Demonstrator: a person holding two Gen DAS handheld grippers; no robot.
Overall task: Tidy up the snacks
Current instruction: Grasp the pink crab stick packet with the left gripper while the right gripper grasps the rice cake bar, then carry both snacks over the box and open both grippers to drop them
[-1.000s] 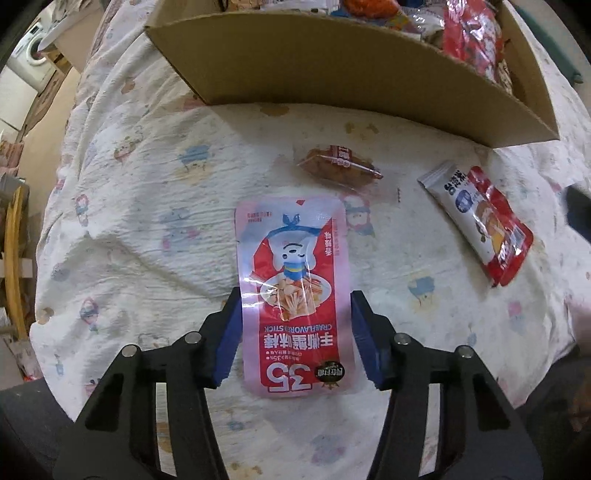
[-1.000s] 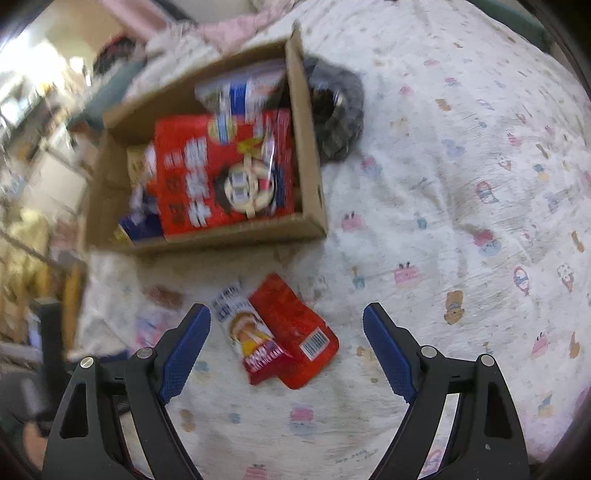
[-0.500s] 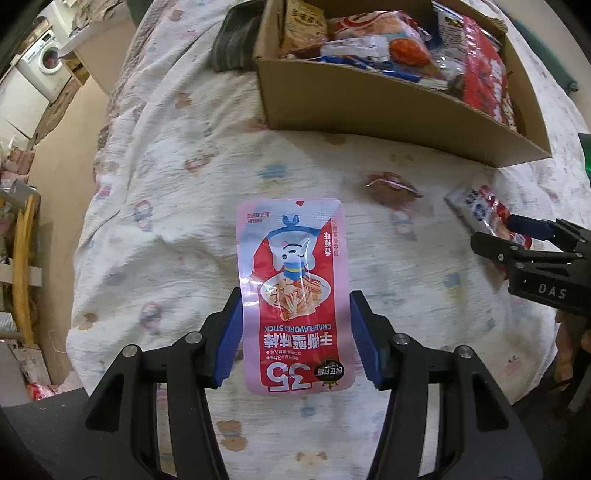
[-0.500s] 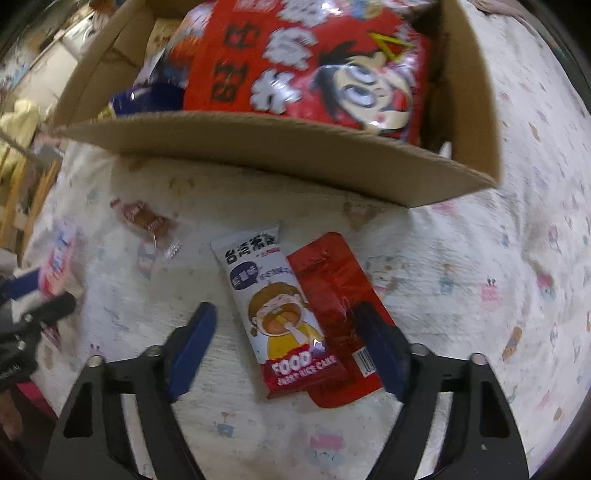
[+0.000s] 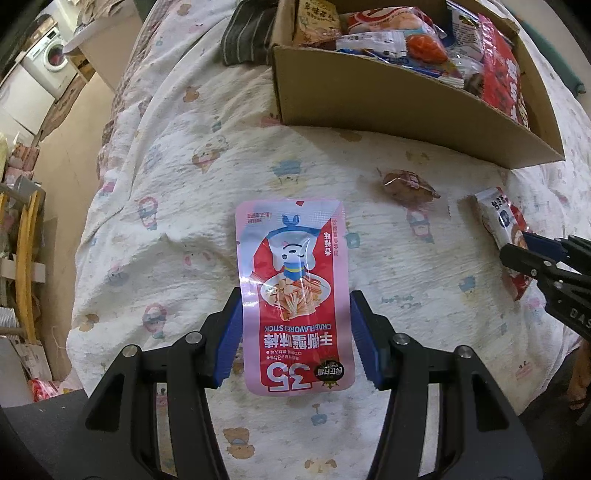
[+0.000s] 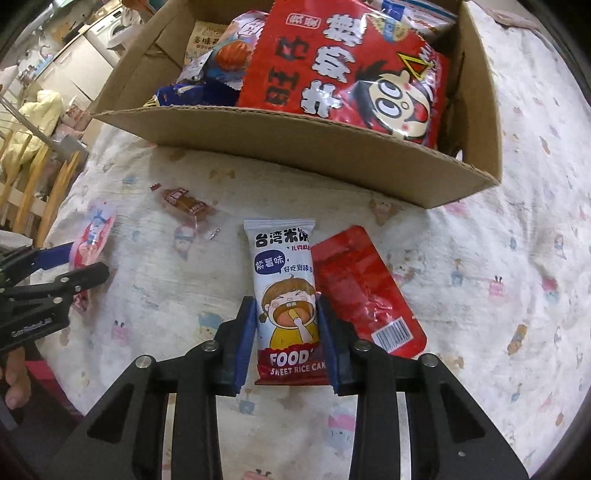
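My left gripper (image 5: 294,306) is shut on a pink crab-stick packet (image 5: 291,251) and holds it above the bed. The same packet (image 6: 92,236) and left gripper (image 6: 74,266) show at the left of the right wrist view. My right gripper (image 6: 285,306) is closing on a white sweet rice cake packet (image 6: 284,258) lying on the sheet, its blue pads against both long edges. A red packet (image 6: 362,291) lies tucked under that packet's right side. The right gripper (image 5: 524,247) also shows over the rice cake packet (image 5: 495,210) in the left wrist view.
A cardboard box (image 6: 295,144) full of snack bags stands just beyond both grippers. A small brown wrapped snack (image 5: 408,182) lies on the sheet between the two packets. A dark striped cloth (image 5: 247,33) sits left of the box. The bed edge drops off at the left, by a wooden rail (image 5: 26,251).
The right gripper came down over the rice cake packet and its jaws narrowed onto it. The left gripper drew back a little with the pink packet, then held still.
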